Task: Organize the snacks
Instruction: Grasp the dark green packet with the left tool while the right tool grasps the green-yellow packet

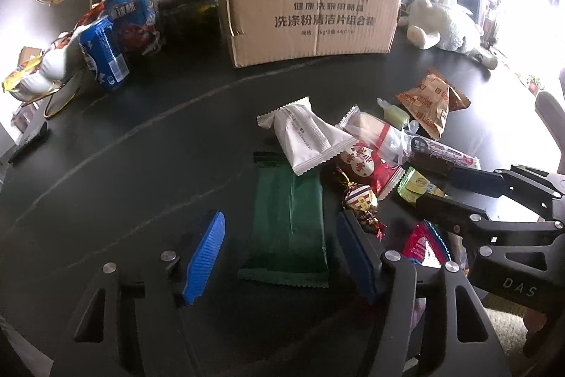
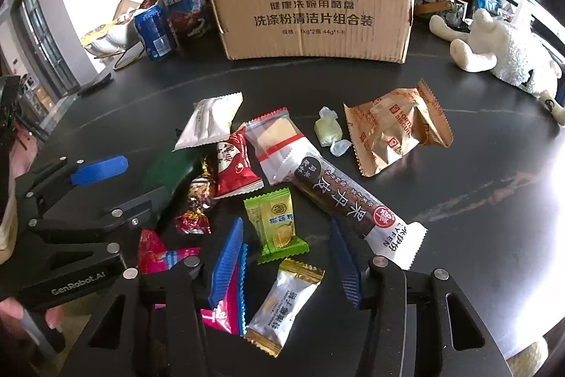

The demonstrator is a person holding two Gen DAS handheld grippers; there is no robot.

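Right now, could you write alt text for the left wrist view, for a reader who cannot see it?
The left gripper hangs open over a dark green snack packet lying flat on a black table, its blue pads either side without touching. Further wrapped snacks are scattered to the right, the right gripper reaches among them, and a cardboard box stands behind.

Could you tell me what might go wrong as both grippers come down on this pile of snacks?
1. The left gripper straddles the green packet, whose far end lies under the white packet; lifting may drag that one along.
2. The right gripper has two small packets between its open jaws, the green-yellow one and the white-gold one; it could catch both.
3. The two grippers are close together and might collide.
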